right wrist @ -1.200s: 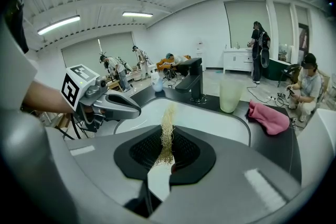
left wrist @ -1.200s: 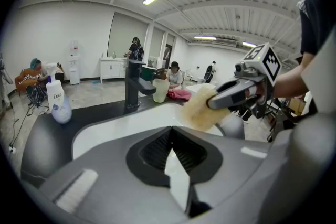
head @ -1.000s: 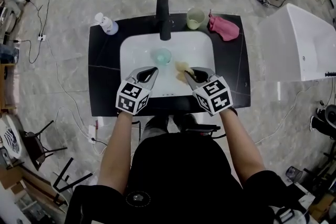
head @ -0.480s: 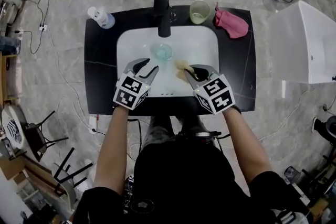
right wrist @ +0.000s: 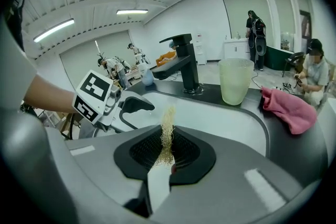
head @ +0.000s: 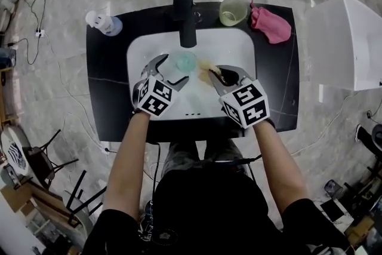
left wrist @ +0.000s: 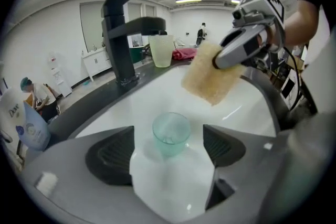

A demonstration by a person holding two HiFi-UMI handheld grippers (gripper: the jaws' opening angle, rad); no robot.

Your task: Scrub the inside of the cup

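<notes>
Cup [left wrist: 171, 134] upright in sink [head: 236, 45], between left hand-held gripper [head: 174, 68] jaws, which are opening, not touching it. Right hand-held gripper [head: 218, 73] clamps sponge [left wrist: 212, 73]. Centre jaws round cup, grip firmly before scrubbing.

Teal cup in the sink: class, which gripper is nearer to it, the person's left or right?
Left. The left gripper is opening its fingers on either side of the teal cup, not touching it. The right gripper, shut on the sponge, hangs off to the cup's right.
</notes>
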